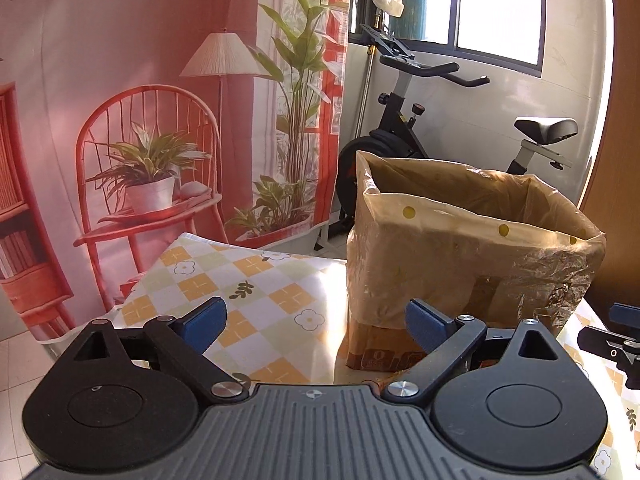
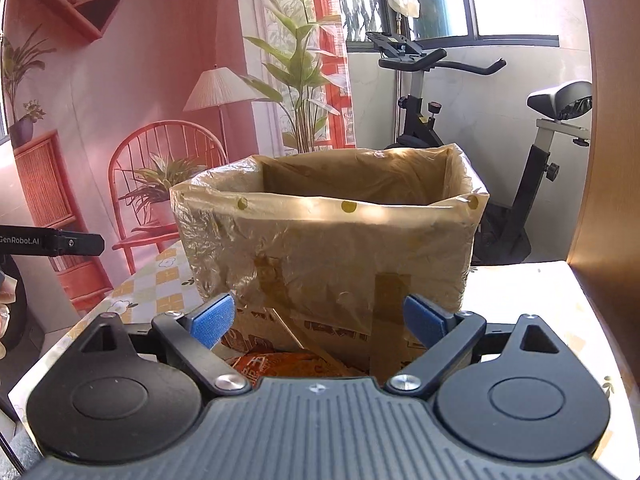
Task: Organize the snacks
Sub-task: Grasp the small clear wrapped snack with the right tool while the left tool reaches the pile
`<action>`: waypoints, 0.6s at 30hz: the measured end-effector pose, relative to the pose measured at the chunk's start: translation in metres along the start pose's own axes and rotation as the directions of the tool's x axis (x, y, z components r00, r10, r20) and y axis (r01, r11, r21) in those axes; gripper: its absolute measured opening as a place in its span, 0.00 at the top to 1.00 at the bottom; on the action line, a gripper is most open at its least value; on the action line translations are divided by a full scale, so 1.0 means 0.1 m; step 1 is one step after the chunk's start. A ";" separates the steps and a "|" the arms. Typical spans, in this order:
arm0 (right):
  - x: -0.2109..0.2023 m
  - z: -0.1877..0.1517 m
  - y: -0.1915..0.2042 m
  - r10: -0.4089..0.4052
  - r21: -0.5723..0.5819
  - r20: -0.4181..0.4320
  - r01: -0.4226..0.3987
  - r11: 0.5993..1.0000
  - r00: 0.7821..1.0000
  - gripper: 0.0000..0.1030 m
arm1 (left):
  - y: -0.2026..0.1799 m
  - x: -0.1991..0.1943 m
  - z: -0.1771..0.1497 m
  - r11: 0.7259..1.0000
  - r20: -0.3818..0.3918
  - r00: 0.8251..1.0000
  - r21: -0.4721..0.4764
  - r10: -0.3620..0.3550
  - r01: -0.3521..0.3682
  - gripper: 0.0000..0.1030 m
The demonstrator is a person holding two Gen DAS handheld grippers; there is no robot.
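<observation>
A cardboard box (image 1: 460, 264) lined with a yellowish dotted plastic bag stands on the table; in the right wrist view the box (image 2: 328, 248) fills the middle. Its inside is hidden from both views. My left gripper (image 1: 316, 326) is open, nothing between its blue pads, and sits to the left front of the box. My right gripper (image 2: 318, 320) is open too, straight in front of the box's near wall. An orange snack packet (image 2: 280, 362) lies on the table just below the right gripper, at the foot of the box. The other gripper shows at the right edge (image 1: 616, 340) and at the left edge (image 2: 60, 240).
A checked, flowered tablecloth (image 1: 240, 280) covers the table, whose far edge runs behind the box. A printed backdrop (image 1: 140, 120) hangs at the back left. An exercise bike (image 1: 420, 120) stands behind the table by the window. A wooden panel (image 2: 612, 160) rises at the right.
</observation>
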State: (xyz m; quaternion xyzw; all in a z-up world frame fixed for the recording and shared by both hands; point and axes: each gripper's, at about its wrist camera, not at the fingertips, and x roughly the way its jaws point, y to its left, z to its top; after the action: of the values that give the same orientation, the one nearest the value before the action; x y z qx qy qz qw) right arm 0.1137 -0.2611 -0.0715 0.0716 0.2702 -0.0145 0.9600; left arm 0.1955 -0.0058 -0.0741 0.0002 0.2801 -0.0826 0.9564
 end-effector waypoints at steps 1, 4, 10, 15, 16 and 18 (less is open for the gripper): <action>-0.01 -0.08 -0.02 0.000 -0.003 -0.019 0.000 1.000 1.000 0.07 | -0.01 0.00 -0.06 1.000 -0.009 1.000 -0.004 -0.004 0.004 0.07; -0.01 -0.25 -0.04 -0.006 -0.013 -0.070 0.005 1.000 0.998 0.07 | -0.06 0.04 -0.27 1.000 -0.055 0.998 -0.008 -0.022 0.022 0.10; -0.05 -0.53 0.04 -0.004 -0.043 -0.122 -0.001 0.999 0.992 0.14 | -0.06 0.04 -0.61 1.000 -0.117 0.993 -0.010 -0.017 0.016 0.15; -0.07 -0.78 0.29 0.060 -0.094 -0.207 -0.081 0.992 0.976 0.28 | -0.01 -0.01 -0.74 1.000 -0.137 0.991 0.016 0.010 -0.008 0.15; -0.08 -0.87 0.35 0.085 -0.104 -0.234 -0.112 0.988 0.968 0.29 | 0.00 -0.03 -0.77 1.000 -0.143 0.990 0.018 0.014 -0.011 0.15; -0.08 -0.99 0.45 0.119 -0.118 -0.280 -0.157 0.981 0.953 0.36 | 0.02 -0.05 -0.86 1.000 -0.160 0.987 0.021 0.018 -0.015 0.15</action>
State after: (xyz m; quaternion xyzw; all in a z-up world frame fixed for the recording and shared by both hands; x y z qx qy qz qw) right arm 0.0585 -0.2021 -0.1444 0.0246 0.3938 0.0813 0.9153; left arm 0.1456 0.0008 -0.1436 0.0187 0.3551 -0.0771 0.9315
